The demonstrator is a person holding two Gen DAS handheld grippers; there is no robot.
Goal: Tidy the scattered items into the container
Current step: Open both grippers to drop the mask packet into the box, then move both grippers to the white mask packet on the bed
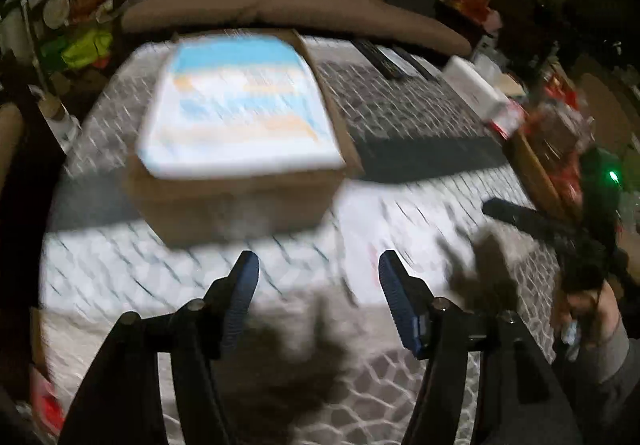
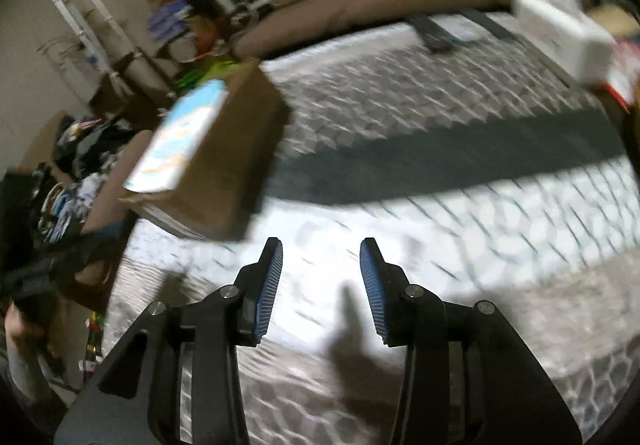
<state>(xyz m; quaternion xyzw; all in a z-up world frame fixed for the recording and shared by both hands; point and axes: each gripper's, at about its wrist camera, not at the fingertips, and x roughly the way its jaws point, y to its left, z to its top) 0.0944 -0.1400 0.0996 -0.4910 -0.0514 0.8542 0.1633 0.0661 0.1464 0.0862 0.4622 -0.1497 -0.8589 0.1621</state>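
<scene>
Both views are smeared with motion blur, so any judgement of position here is loose, and that blur is the first risk: a grasp started at this pace could land off target.

The left hand-held gripper (image 1: 318, 281) is spread wide with nothing between its blue pads, hovering over the near part of the table (image 1: 400, 125), which is covered in a grey hexagon-patterned cloth. The right hand-held gripper (image 2: 321, 273) is likewise spread and empty, over the brightly lit near strip.

The cardboard box (image 1: 240, 201) (presumably the container) stands toward the table's left side, and a white-and-blue flat package (image 1: 240, 101) lies across its top, apparently sticking up past the rim instead of sitting down inside. A knock from either gripper could tip it out, and anything dropped on it could slide off.

What is left to gather sits far away: dark remote controls (image 1: 380, 57) near the far edge and a white box (image 1: 474, 85) at the far right corner, partly overhanging as far as I can tell. A careless nudge could push that box off the edge.

The 2 grippers are also near each other, so a crossing reach risks a collision.
</scene>
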